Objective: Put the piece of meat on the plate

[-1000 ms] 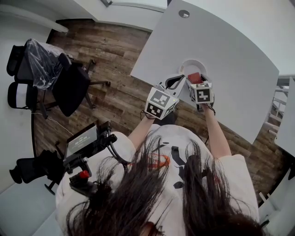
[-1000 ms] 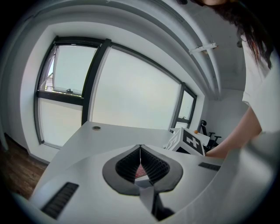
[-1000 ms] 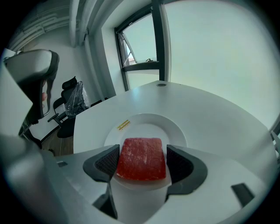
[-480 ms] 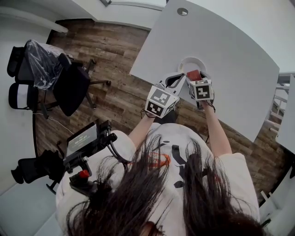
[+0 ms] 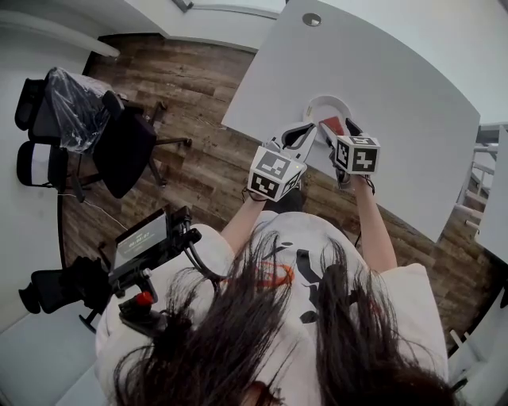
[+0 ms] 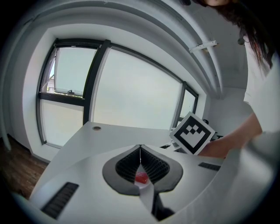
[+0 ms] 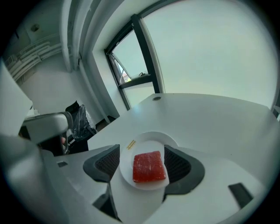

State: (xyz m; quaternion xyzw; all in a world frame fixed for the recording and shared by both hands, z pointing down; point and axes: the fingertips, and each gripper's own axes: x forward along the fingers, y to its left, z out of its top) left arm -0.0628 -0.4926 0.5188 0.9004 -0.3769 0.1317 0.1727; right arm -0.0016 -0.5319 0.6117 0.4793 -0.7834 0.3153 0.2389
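A red square piece of meat (image 7: 148, 167) lies flat on a small white round plate (image 7: 148, 135) near the table's near edge. My right gripper (image 7: 144, 162) hovers over the plate, open, with its dark pads on either side of the meat and a white gap on the left side. In the head view the meat (image 5: 333, 125) shows on the plate (image 5: 329, 103) just ahead of the right gripper (image 5: 341, 131). My left gripper (image 5: 305, 131) is beside the plate on its left. Its jaws meet at the tips (image 6: 140, 151), shut on nothing, with a red bit showing behind them.
The grey-white table (image 5: 381, 71) stretches away beyond the plate, with a round cable grommet (image 5: 312, 19) at its far end. A small yellowish sliver (image 7: 131, 144) lies on the plate's left part. Black office chairs (image 5: 119, 151) stand on the wood floor to the left.
The right gripper's marker cube has shifted a little right and back from the meat. The meat sits slightly farther out over the plate. The left gripper has barely moved.
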